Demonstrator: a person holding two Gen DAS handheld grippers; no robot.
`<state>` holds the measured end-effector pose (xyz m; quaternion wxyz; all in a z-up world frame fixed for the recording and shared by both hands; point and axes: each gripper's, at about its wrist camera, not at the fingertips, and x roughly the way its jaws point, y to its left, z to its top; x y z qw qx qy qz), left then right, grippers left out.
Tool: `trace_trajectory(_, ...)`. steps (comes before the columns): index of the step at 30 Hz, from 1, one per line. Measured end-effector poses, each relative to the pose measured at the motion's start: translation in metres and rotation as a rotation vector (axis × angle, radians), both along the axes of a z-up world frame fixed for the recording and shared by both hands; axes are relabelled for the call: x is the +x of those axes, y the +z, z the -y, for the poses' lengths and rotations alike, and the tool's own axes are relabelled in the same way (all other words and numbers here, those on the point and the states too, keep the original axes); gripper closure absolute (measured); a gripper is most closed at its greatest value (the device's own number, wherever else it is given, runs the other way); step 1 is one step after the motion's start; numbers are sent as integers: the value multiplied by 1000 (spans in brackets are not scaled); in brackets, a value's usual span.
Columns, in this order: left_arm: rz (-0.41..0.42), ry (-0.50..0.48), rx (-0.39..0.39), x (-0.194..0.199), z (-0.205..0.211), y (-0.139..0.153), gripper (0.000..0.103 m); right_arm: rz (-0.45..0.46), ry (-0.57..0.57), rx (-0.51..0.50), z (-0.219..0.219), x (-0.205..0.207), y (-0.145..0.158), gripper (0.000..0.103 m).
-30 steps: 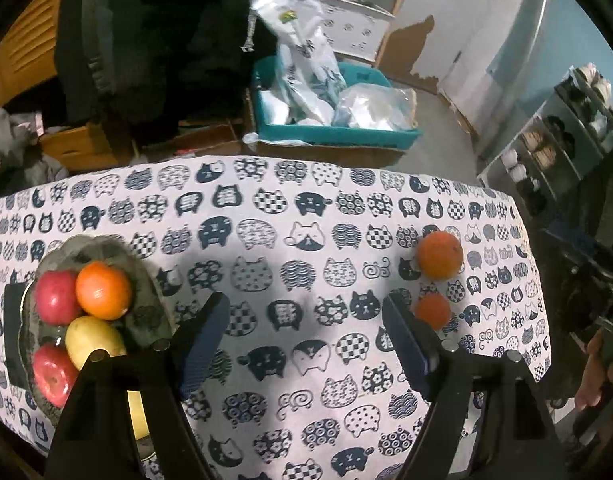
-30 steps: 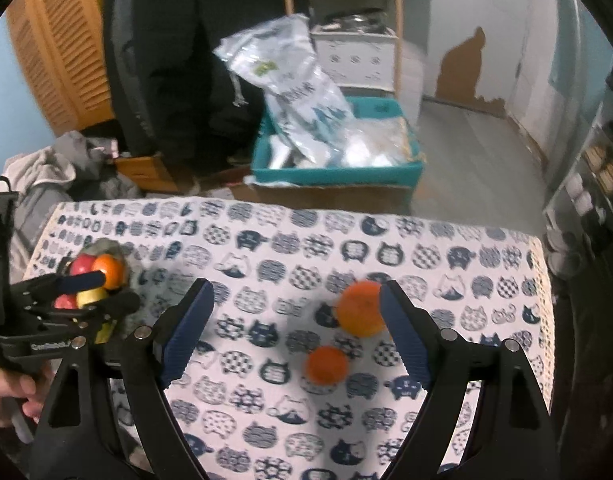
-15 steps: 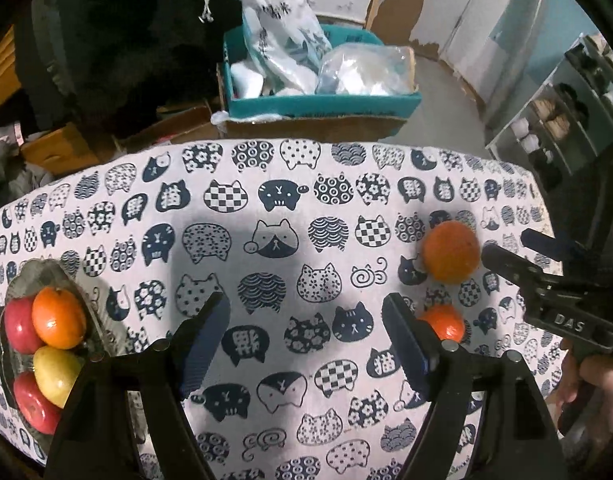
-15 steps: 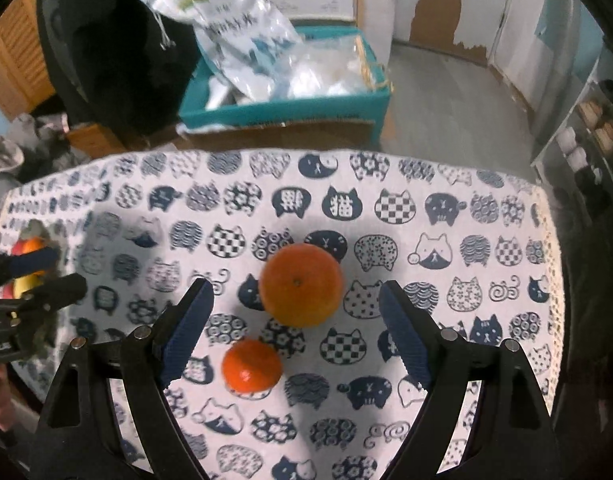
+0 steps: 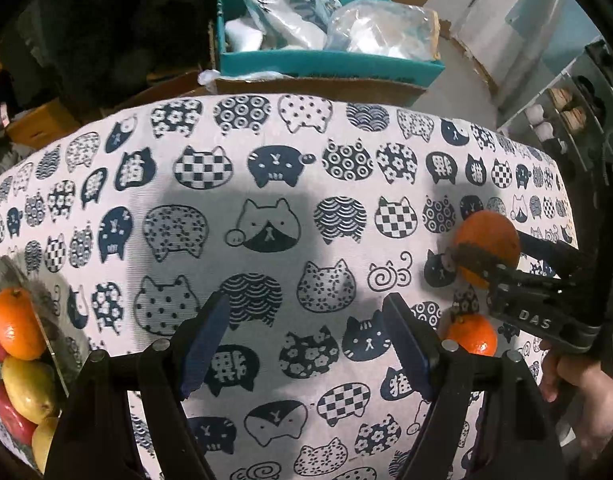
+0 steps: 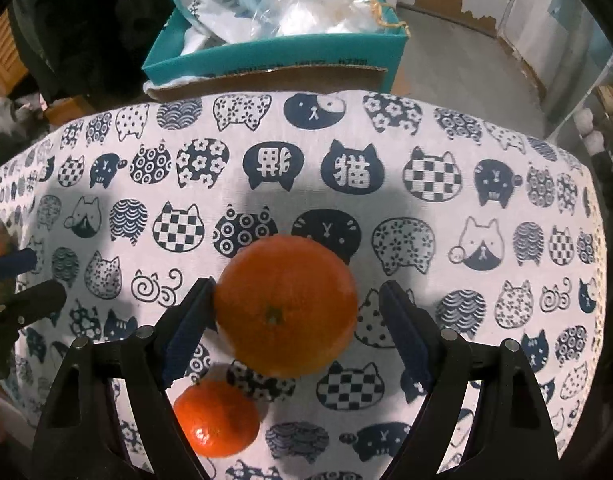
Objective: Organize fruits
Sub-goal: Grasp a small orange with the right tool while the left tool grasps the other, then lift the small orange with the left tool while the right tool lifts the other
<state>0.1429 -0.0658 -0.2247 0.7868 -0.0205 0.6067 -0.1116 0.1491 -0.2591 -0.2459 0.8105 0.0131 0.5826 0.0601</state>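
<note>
1. Large orange on the cat-print tablecloth, toward the table's right edge; round, no long axis, stem dimple facing the right wrist camera.
2. Right gripper spread wide around that orange: left finger touching or just beside its skin, right finger clear of it with cloth showing between. Not clamped.
3. Same pairing in the left wrist view: orange between the two black fingers of the right gripper, held by a hand at the table's right edge.
4. Small orange just beside the large one, nearer the front edge, apart from it by a narrow strip of cloth; seen also at.
5. Left gripper wide open over bare cloth near the table's middle, nothing between its fingers.
6. Dish at the table's left edge, holding an orange, red apples and a yellow fruit, packed touching one another.
7. Teal box beyond the far edge, on the floor side, filled with plastic bags.
8. Broad stretch of open cloth between the dish and the two oranges, and between the large orange and the far edge.
</note>
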Motion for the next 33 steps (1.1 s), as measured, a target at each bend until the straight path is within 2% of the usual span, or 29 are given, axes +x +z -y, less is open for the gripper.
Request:
trace_trajectory(3,-10,-15,-8,0,5,-3,23,-29,12,19,-2,0,-7,32)
trace_trajectory(8,-21,-50,-49,-7,18,-1,23,-8,13,-10,0,-8,-5,34)
trace_trajectory(14,-34,-99,-97,-18,41,1,18,3,-81,10,34,-30,8,34)
trace_trajectory(20,-55,-143,-134,-28,70,-1,18,23,-149,30,65,-54,25,34)
trace_trajectory(25,-61,-181,-125,-36,91,-7,18,31,-184,43,86,-71,31,34)
trace_trajectory(33,-66,-237,-68,-44,112,-21,18,25,-213,62,101,-81,28,34)
